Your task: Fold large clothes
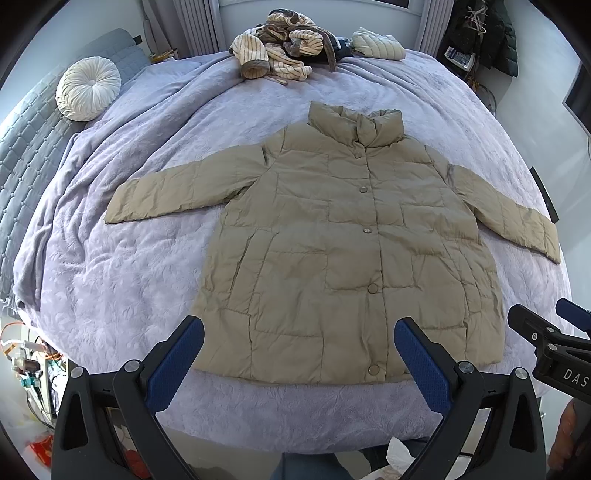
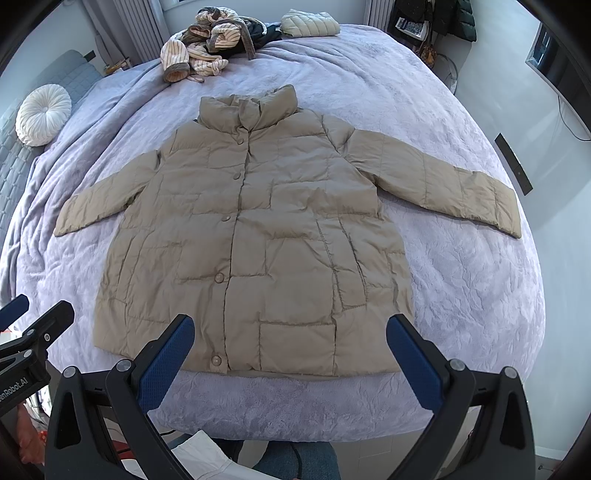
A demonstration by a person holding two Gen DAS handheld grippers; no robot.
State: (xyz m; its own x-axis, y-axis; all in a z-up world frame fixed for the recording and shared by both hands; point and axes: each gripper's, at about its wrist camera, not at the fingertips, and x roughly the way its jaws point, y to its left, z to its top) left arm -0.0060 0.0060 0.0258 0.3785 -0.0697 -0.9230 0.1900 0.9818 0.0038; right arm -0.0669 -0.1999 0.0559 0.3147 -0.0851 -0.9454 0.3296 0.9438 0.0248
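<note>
A beige quilted puffer jacket (image 1: 343, 243) lies flat and buttoned, front up, on the lavender bedspread (image 1: 122, 280), both sleeves spread out and collar at the far side. It shows the same way in the right wrist view (image 2: 266, 236). My left gripper (image 1: 299, 328) is open and empty, held above the jacket's hem. My right gripper (image 2: 290, 325) is open and empty too, above the hem a little to the right. The right gripper also shows at the right edge of the left wrist view (image 1: 554, 332); the left gripper shows at the left edge of the right wrist view (image 2: 26, 332).
A pile of striped and dark clothes (image 1: 284, 48) and a folded cream quilted garment (image 1: 376, 44) lie at the bed's far end. A round white cushion (image 1: 88, 88) rests at the far left by a grey padded headboard (image 1: 22, 147). A dark coat (image 1: 484, 33) hangs at the far right.
</note>
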